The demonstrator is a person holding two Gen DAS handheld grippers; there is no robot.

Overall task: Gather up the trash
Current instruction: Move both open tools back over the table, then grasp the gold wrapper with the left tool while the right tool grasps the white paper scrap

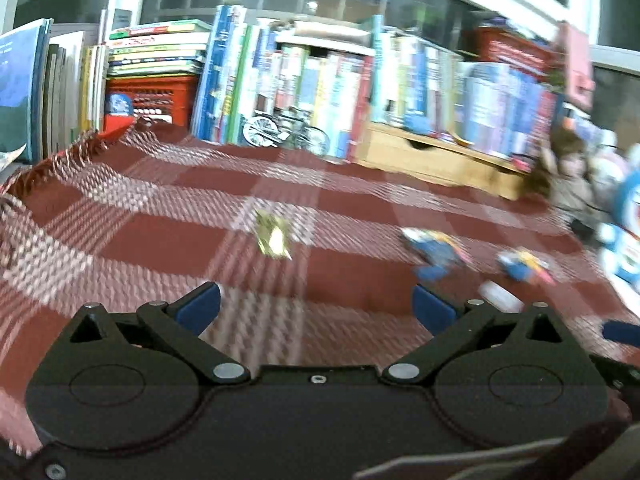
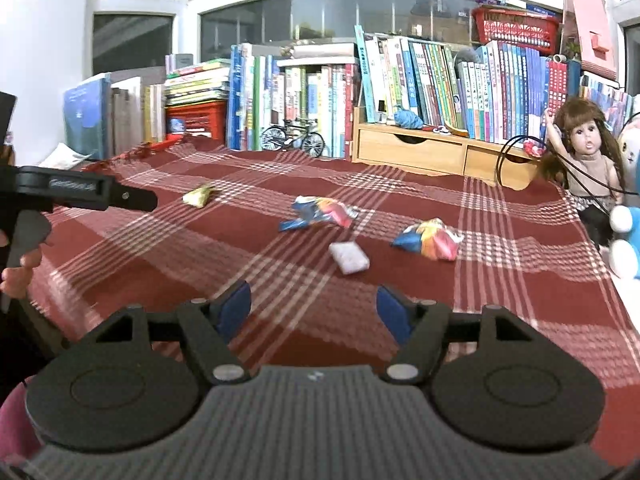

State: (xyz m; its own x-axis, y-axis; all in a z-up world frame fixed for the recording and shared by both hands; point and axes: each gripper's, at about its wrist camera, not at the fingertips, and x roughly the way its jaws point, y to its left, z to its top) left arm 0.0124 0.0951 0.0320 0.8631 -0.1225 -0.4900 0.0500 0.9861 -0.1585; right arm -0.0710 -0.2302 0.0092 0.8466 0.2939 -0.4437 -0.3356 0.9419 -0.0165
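A bench draped in a red plaid cloth [image 2: 500, 280] carries 4 pieces of trash: a gold wrapper [image 2: 199, 196], 2 crumpled colourful wrappers [image 2: 320, 210] [image 2: 428, 238] and a small white packet [image 2: 349, 257]. The left hand-held gripper [image 1: 316, 304] has its jaws apart and empty, as does the right hand-held gripper [image 2: 314, 310]. No bin is visible. For a clean pickup, each gripper should probably descend straight over 1 wrapper, straddle its bulk, then close without snagging cloth.
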